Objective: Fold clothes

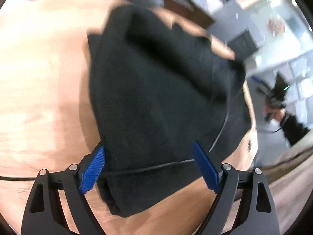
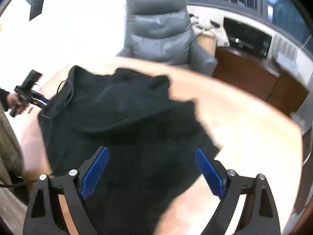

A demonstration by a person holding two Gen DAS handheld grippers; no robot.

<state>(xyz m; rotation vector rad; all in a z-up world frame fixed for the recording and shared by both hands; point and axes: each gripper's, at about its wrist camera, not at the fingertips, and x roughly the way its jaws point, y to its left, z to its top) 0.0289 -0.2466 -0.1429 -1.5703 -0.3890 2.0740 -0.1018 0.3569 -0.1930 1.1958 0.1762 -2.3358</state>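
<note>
A black fleece garment [image 1: 156, 90] lies partly folded on a round light wooden table [image 1: 39, 78]. My left gripper [image 1: 148, 146] is open, its blue pads on either side of the garment's near corner, just above it. A thin cord [image 1: 221, 131] runs along the garment's edge. In the right wrist view the garment [image 2: 125, 117] lies in a heap, and my right gripper [image 2: 151, 152] hangs open above its near part. The left gripper [image 2: 42, 101] shows there at the garment's far left corner. The right gripper [image 1: 273, 99] shows far right in the left wrist view.
A grey padded armchair [image 2: 162, 33] stands behind the table [image 2: 244, 121]. A dark wooden cabinet [image 2: 254, 78] with a screen on it stands at the right. Beige fabric [image 1: 289, 168] hangs by the table's right edge.
</note>
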